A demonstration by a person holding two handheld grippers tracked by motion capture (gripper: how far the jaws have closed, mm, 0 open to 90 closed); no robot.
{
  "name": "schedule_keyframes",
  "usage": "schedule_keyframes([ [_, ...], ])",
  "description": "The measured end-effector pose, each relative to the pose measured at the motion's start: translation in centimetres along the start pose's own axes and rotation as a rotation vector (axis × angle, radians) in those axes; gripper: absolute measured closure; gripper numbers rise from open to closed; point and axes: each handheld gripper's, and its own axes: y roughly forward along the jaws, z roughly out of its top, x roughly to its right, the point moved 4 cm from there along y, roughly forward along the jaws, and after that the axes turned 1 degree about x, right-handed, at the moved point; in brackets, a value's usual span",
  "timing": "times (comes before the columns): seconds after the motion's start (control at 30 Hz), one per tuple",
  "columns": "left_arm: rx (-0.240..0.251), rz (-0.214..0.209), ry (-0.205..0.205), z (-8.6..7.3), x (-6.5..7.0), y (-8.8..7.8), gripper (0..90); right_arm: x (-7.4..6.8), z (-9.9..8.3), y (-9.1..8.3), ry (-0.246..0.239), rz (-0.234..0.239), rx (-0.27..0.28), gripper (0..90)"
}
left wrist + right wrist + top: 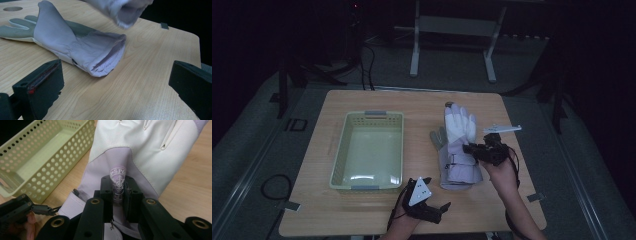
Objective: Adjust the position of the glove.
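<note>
The right gripper (118, 192) pinches a fold of the upper glove (140, 152) (at its snowflake badge), lifted over the lower glove (75, 47) near the table's (362, 220) right edge. The left gripper (428, 197) rests wide open at the front edge, beside the basket (343, 150).

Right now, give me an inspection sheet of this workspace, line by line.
Surface: light wooden table, bare wood around the items.
Job's things: upper glove, white and lilac, pinched at its back; lower glove lies flat on the table beneath it, cuff open; pale green perforated basket stands empty to the left.
Clutter: nothing seen.
Grippers: right hand-held gripper shut on the upper glove's fabric at the snowflake logo; left hand-held gripper open, jaws wide apart near the lower glove's cuff.
Cables: one cable trails from each gripper; a black cable loops on the floor.
Surroundings: dark room, grey floor, a metal stand behind the table.
</note>
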Motion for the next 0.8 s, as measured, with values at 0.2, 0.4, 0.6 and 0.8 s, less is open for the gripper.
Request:
schedule_keyframes([
  [0.2, 0.001, -0.001, -0.004, 0.0, 0.0, 0.0, 0.1, 0.1, -0.7, 1.3, 0.009, -0.009, -0.033, 79.5],
  [0.4, 0.001, -0.001, -0.005, 0.0, 0.0, 0.0, 0.0, 0.6, -1.7, 4.1, 0.019, -0.039, -0.102, 79.2],
  [0.6, 0.001, 0.001, -0.004, 0.0, 0.0, 0.0, 0.0, 1.1, -2.1, 5.6, 0.042, -0.071, -0.122, 78.8],
  [0.8, 0.003, 0.001, -0.006, 0.0, 0.0, 0.0, 0.0, 1.3, -3.0, 6.8, 0.041, -0.080, -0.140, 76.3],
])
